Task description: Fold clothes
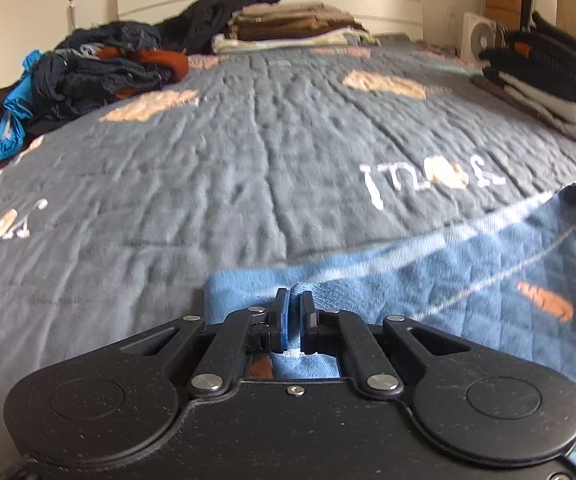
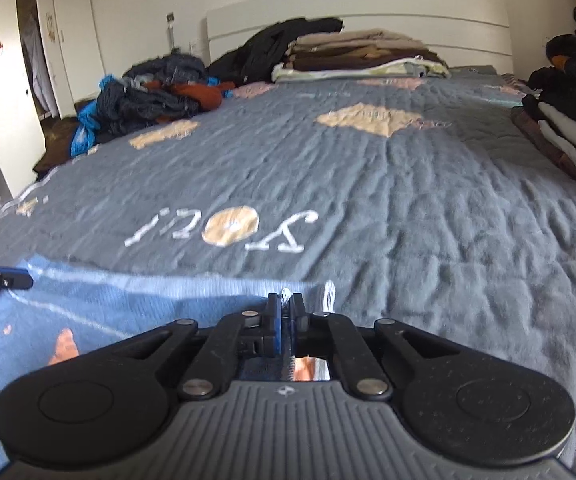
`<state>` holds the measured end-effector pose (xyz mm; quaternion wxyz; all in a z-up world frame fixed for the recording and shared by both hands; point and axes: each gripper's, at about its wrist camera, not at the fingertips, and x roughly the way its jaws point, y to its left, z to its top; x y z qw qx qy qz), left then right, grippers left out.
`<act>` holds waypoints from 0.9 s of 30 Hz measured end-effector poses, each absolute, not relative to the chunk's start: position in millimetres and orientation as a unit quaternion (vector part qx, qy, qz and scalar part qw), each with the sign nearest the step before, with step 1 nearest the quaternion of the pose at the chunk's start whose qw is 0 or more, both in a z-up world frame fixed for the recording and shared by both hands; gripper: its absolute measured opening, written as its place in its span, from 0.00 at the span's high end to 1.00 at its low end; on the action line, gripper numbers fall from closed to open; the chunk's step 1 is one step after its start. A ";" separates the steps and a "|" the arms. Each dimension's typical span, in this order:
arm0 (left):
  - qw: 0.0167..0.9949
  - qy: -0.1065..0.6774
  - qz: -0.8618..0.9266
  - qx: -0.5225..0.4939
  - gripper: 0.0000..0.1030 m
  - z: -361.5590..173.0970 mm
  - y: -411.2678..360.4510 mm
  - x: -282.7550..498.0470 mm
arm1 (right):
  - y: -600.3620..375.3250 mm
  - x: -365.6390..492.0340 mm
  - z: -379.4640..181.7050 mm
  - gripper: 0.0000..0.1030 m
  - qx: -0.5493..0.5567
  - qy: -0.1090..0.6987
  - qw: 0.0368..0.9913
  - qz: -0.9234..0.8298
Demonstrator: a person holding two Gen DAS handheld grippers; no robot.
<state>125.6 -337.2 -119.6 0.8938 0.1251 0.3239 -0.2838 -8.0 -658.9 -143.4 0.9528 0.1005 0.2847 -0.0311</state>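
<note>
Pinching blue garment (image 1: 448, 280) edge: left tool (image 1: 295, 300) and right tool (image 2: 286, 304) both clamped on fabric, near bed (image 1: 207, 160) edge.

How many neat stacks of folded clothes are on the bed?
2: one stack at the headboard, one stack along the right edge. The loose heap may hide more.

Wide bed w/ grey quilted cover (image 1: 215, 168), peach patches, white lettering. On it: blue quilted garment (image 1: 468, 280) at near edge; loose heap of dark, rust & blue clothes (image 1: 99, 76) far left; folded brown-beige stack (image 2: 360, 56) by headboard; folded black-white stack (image 2: 568, 120) right.
</note>
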 end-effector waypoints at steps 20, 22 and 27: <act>0.902 0.306 -0.278 0.124 0.96 -135.8 -355.3 147.2 | -674.6 12.2 -159.5 0.96 0.117 0.269 0.954 -0.056; 0.901 0.314 -0.273 0.124 0.95 -143.0 -356.2 149.3 | -675.4 13.9 -163.8 0.96 0.119 0.278 0.952 -0.057; 0.901 0.321 -0.268 0.112 0.95 -138.1 -352.2 150.4 | -675.2 15.8 -166.9 0.92 0.119 0.294 0.947 -0.059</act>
